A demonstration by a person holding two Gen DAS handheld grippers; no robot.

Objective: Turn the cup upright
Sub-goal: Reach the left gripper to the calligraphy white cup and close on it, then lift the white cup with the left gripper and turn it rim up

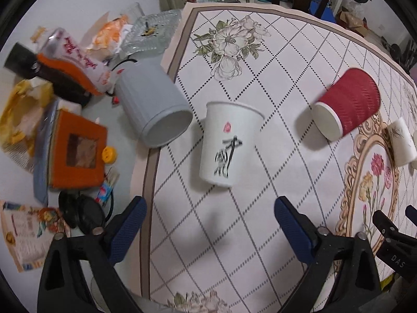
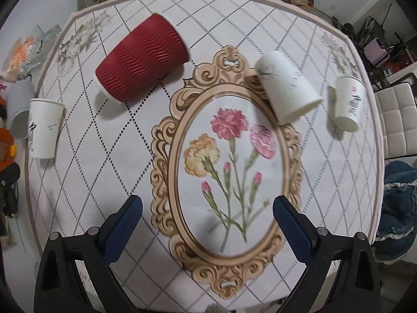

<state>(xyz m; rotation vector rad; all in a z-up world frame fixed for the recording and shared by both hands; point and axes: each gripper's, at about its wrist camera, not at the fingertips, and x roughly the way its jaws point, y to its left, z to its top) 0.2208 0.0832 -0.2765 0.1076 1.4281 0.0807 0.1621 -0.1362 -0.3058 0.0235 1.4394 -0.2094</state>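
Two cups still lie tipped: red cup (image 2: 142, 61) and white cup (image 2: 286, 88). Both claws, left gripper (image 1: 209, 215) and right gripper (image 2: 207, 214), hang spread and empty, so next is closing on one

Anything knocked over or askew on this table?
Yes. The red cup, a white cup and the grey cup lie on their sides. Two white cups stand upright. No spill shows.

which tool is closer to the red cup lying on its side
Hard to call; probably the right. The red cup lies ahead and left of the open right tool. From the open left tool, it sits ahead and well off to the right.
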